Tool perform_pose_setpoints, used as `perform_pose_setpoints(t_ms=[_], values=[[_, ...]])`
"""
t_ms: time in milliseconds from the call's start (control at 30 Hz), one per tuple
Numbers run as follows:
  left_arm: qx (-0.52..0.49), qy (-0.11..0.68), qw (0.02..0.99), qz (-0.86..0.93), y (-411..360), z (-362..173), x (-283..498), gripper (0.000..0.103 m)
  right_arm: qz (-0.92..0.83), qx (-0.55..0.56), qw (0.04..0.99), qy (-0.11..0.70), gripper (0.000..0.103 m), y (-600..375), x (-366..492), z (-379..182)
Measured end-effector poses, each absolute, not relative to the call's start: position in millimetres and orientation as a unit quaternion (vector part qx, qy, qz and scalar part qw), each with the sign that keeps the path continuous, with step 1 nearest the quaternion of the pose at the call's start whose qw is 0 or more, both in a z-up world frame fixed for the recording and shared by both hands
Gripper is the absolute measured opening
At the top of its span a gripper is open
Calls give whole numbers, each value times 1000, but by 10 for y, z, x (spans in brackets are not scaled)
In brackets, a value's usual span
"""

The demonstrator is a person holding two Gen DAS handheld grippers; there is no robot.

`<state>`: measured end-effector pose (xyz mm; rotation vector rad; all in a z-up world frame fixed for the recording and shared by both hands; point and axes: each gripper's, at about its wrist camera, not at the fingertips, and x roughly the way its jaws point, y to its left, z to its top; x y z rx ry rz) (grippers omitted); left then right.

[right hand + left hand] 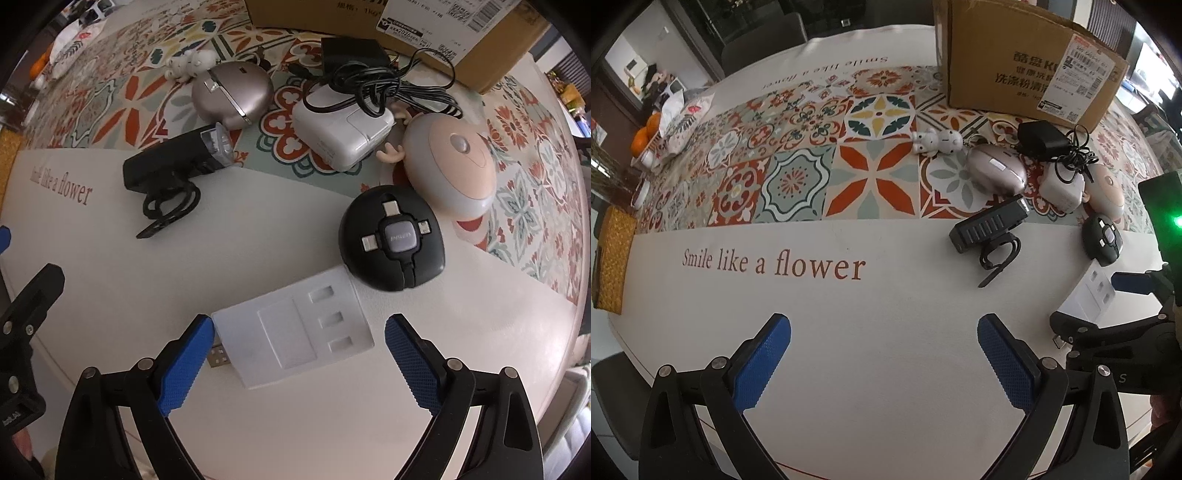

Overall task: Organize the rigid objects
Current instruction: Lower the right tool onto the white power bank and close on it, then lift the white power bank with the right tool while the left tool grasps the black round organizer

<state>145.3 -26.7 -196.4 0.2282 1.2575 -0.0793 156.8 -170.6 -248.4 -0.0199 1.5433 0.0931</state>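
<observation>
A white flat USB charger (295,339) lies on the table between the open fingers of my right gripper (299,332); the left blue pad (184,365) is close to its plug end. Beyond it lie a round black cable hub (393,238), a black bike light (177,162), a pink round lamp (454,170), a white adapter (340,133) under a black cord, and a metallic oval case (232,94). My left gripper (884,328) is open and empty over bare white tablecloth. The right gripper (1115,325) shows at the right of the left wrist view, at the white charger (1089,295).
A cardboard box (1027,62) stands at the back of the table. A small white figurine (938,140) lies near it. A yellow woven mat (613,258), oranges (646,134) and a patterned bag (683,118) sit at the far left. The round table's edge (576,332) curves close on the right.
</observation>
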Motion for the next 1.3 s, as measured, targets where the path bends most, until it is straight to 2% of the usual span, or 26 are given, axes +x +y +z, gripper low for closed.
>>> perform_pose_setpoints(t_ms=[200, 500, 900, 1300], values=[[104, 591, 799, -30, -272, -1992, 1477, 103, 44, -18, 708, 705, 85, -1686, 1528, -2518], [114, 587, 800, -58, -465, -1946, 1499, 103, 33, 44, 715, 697, 84, -2051, 1359, -2445], [160, 538, 809, -173, -1249, -1759, 1428, 103, -40, 110, 746, 655, 84, -2828, 994, -2034], [145, 533, 794, -254, -1913, -1936, 1499, 102, -136, 138, 760, 620, 84, -3594, 869, -1939]])
